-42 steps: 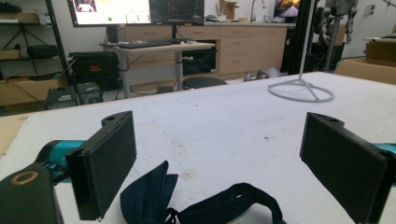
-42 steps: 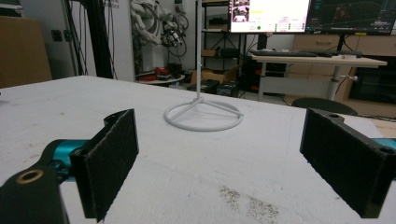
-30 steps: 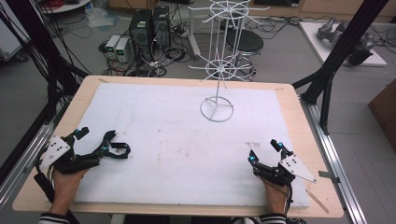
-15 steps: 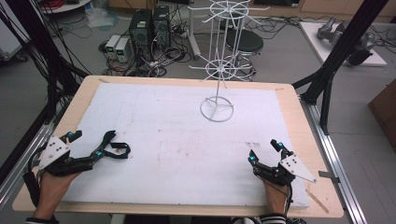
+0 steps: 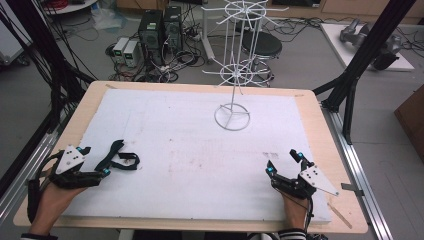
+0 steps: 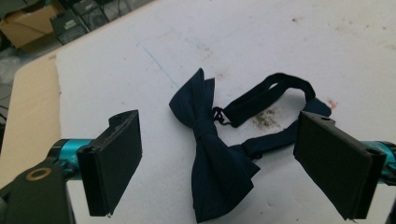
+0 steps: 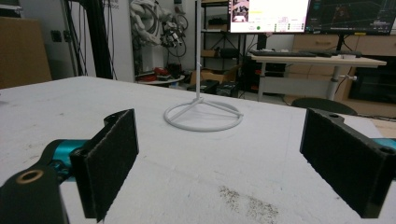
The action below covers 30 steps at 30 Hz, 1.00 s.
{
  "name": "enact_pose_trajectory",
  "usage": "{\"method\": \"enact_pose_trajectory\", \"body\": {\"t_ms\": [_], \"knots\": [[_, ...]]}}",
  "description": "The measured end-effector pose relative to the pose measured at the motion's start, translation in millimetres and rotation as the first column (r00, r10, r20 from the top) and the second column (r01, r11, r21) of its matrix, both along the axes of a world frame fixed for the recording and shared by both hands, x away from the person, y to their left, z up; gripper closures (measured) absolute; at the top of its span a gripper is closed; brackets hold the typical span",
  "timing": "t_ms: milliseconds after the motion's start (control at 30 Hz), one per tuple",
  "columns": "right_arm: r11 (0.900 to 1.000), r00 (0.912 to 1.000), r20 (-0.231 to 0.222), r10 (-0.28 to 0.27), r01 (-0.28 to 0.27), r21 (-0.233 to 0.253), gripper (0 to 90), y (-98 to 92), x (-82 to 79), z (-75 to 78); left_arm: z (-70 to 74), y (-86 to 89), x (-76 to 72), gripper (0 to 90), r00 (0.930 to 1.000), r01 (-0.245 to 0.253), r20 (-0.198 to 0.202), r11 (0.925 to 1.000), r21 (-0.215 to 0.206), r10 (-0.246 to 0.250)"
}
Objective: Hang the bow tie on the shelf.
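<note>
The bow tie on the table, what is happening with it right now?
A person holds tongs in each hand at a white-covered table. The left tongs are open, one jaw on each side of the dark bow tie, which lies flat with its strap looped beside it; nothing is gripped yet. The right tongs are open too, resting near the table's front right edge. A white wire rack stands at the far side, bare.

The high view looks forward and down over the whole table [image 5: 55, 150] from its near side. The left gripper view sits close above the near-left corner, tilted down at a bow tie [image 6: 210, 154]. The right gripper view looks low across the table at the white wire stand [image 7: 203, 114], shared with the high view.
</note>
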State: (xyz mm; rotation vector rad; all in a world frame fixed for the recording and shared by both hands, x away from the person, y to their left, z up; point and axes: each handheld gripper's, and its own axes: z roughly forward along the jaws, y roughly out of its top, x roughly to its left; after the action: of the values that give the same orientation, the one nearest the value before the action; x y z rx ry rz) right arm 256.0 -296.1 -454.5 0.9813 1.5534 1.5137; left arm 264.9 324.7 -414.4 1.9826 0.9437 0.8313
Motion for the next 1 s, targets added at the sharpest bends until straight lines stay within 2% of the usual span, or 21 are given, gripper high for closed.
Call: {"method": "enact_pose_trajectory", "body": {"t_ms": [100, 267, 367, 500, 600, 700, 900, 1000], "knots": [[1.000, 1.0000, -0.002, 0.000, 0.000, 0.002, 10.6, 0.1, -0.1, 0.0, -1.3, -1.5, 2.4, 15.5, 0.9995, 0.001, -0.031, 1.0000, 0.006, -0.001], [1.000, 1.0000, -0.001, 0.000, 0.000, 0.000, 10.6, 0.0, 0.0, 0.0, -4.5, -4.1, 7.4, 17.2, 0.9927, -0.008, -0.120, 0.9991, 0.041, 0.013], [1.000, 1.0000, 0.000, 0.000, 0.000, 0.000, 10.6, 0.0, 0.0, 0.0, -5.5, -5.4, 7.9, 21.0, 0.9908, -0.003, -0.135, 0.9981, 0.062, 0.012], [1.000, 1.0000, -0.001, 0.000, 0.000, 0.001, 10.6, 0.0, -0.1, 0.0, -6.9, -6.8, 9.9, 25.3, 0.9834, -0.010, -0.180, 0.9971, 0.075, 0.024], [1.000, 1.0000, -0.001, 0.000, 0.000, 0.001, 10.6, 0.0, -0.1, 0.0, -7.3, -7.7, 10.8, 28.9, 0.9798, -0.014, -0.198, 0.9970, 0.076, 0.029], [1.000, 1.0000, -0.001, 0.000, 0.000, 0.002, 10.6, 0.0, -0.1, 0.0, -6.3, -7.6, 10.3, 39.9, 0.9812, 0.003, -0.193, 0.9971, 0.076, 0.011], [1.000, 1.0000, 0.000, 0.000, 0.000, 0.002, 10.6, 0.0, -0.1, 0.0, -6.4, -8.8, 11.4, 42.1, 0.9754, 0.002, -0.220, 0.9951, 0.099, 0.020], [1.000, 1.0000, -0.001, 0.000, 0.000, 0.002, 10.6, -0.2, -0.1, 0.0, -6.6, -10.5, 13.4, 41.9, 0.9673, 0.007, -0.252, 0.9932, 0.116, 0.023]]}}
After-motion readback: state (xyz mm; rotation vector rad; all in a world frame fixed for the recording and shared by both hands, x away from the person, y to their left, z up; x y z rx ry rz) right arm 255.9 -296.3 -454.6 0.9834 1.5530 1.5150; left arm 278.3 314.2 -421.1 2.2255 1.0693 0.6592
